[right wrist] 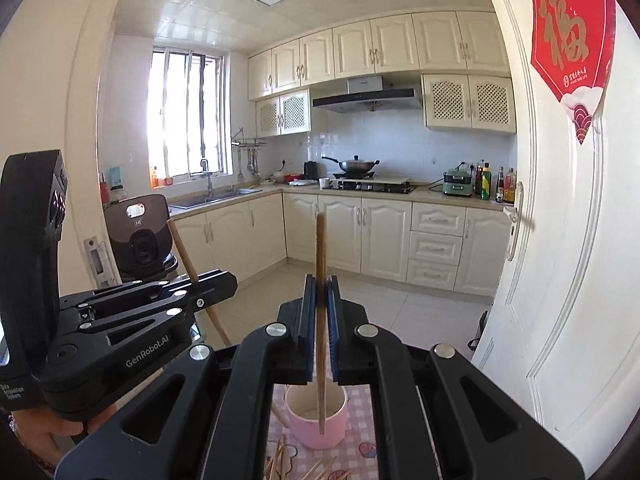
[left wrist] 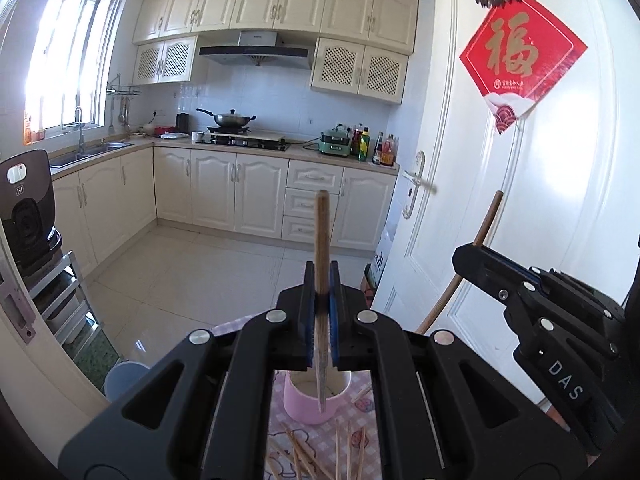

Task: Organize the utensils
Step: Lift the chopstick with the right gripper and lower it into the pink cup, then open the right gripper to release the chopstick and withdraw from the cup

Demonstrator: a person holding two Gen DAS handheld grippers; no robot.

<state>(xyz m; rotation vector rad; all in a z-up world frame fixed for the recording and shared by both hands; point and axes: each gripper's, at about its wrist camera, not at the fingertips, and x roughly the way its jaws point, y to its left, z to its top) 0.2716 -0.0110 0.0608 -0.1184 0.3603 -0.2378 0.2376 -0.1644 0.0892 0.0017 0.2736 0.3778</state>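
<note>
In the left wrist view my left gripper is shut on an upright wooden chopstick. The stick's lower end hangs over the pink cup on the checked tablecloth. Several loose chopsticks lie in front of the cup. At the right, my right gripper holds a second, tilted chopstick. In the right wrist view the right gripper is shut on that chopstick above the pink cup. The left gripper appears at the left with its chopstick.
A white door with a red paper decoration stands open close on the right. On the left a dark appliance sits on a metal rack, with a pale blue bin below. Beyond lie kitchen floor tiles and cream cabinets.
</note>
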